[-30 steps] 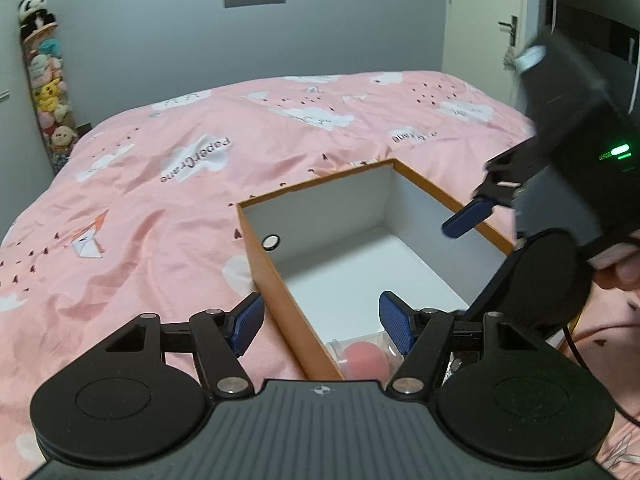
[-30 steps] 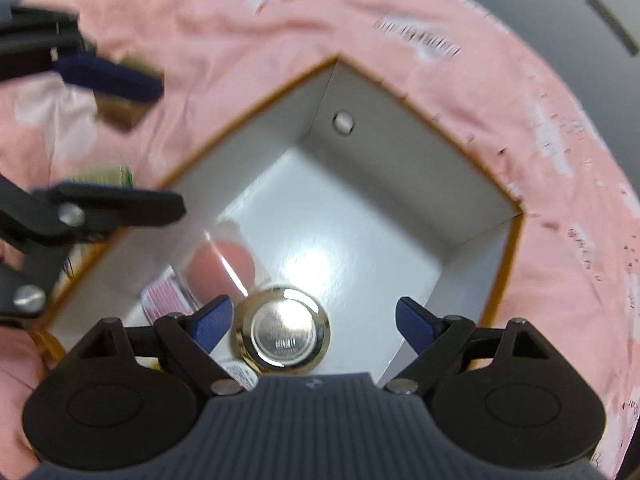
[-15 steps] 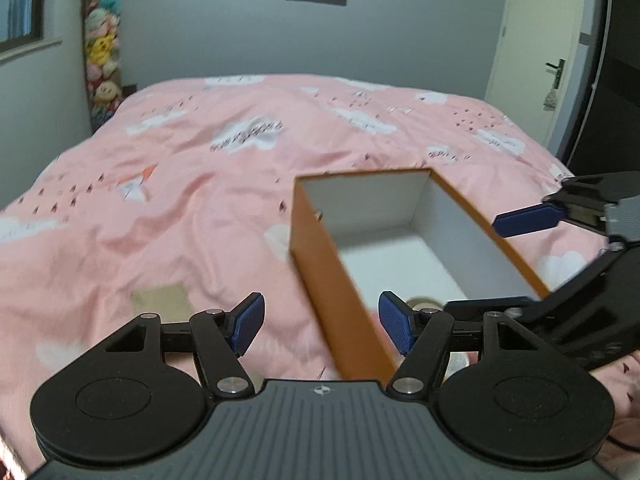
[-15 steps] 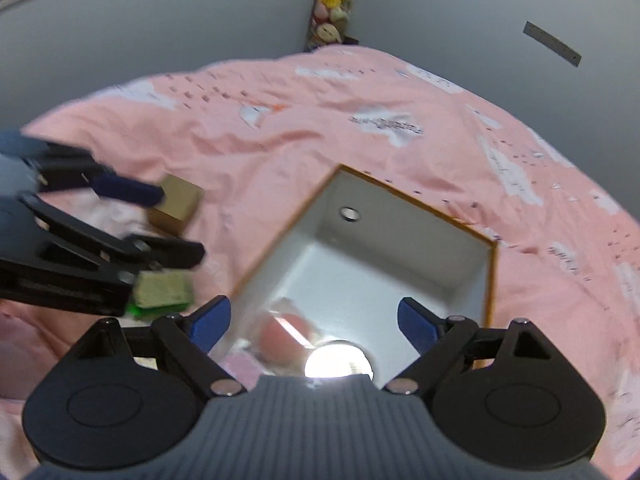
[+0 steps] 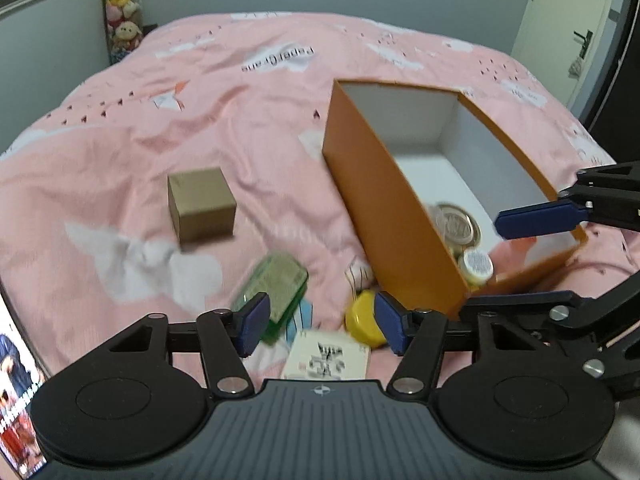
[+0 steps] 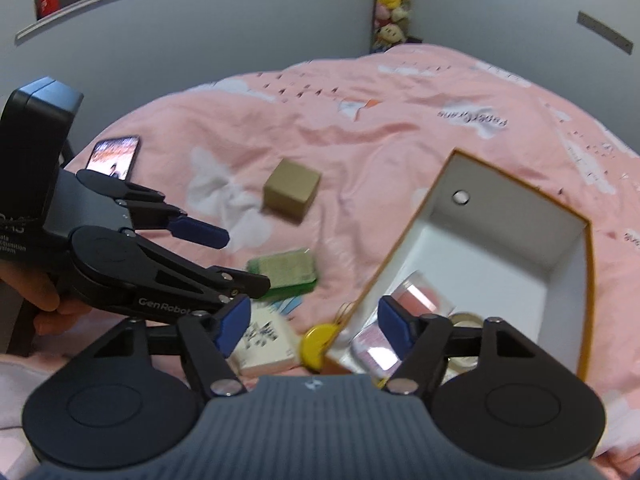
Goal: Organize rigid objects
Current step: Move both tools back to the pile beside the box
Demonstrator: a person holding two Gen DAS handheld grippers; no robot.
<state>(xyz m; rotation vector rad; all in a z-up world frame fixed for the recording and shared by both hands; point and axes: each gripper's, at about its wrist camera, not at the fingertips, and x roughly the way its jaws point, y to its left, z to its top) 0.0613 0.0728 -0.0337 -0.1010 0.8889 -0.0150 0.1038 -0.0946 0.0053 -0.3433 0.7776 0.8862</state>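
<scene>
An orange box (image 5: 396,216) with a white inside stands open on the pink bedspread, holding a metal tin (image 5: 456,220), a small white-lidded jar (image 5: 476,264) and a pink item in a clear case (image 6: 420,296). Left of it lie a brown cube (image 5: 200,208), a green box (image 5: 276,288), a yellow disc (image 5: 362,318) and a white printed packet (image 5: 326,356). My left gripper (image 5: 322,320) hovers over the packet and disc, its jaws closing with no pad touching anything. My right gripper (image 6: 314,320) hangs above the yellow disc (image 6: 318,344) at the box's near corner, jaws also closing on nothing.
A phone (image 6: 114,156) with a lit screen lies at the bed's left edge. Plush toys (image 5: 122,12) are stacked in the far corner against the grey wall. A door (image 5: 576,28) stands at the far right. A person's hand (image 6: 38,292) holds the left gripper.
Both views have swung from over the box's inside to the loose things left of it. Both pairs of jaws stand narrower than before.
</scene>
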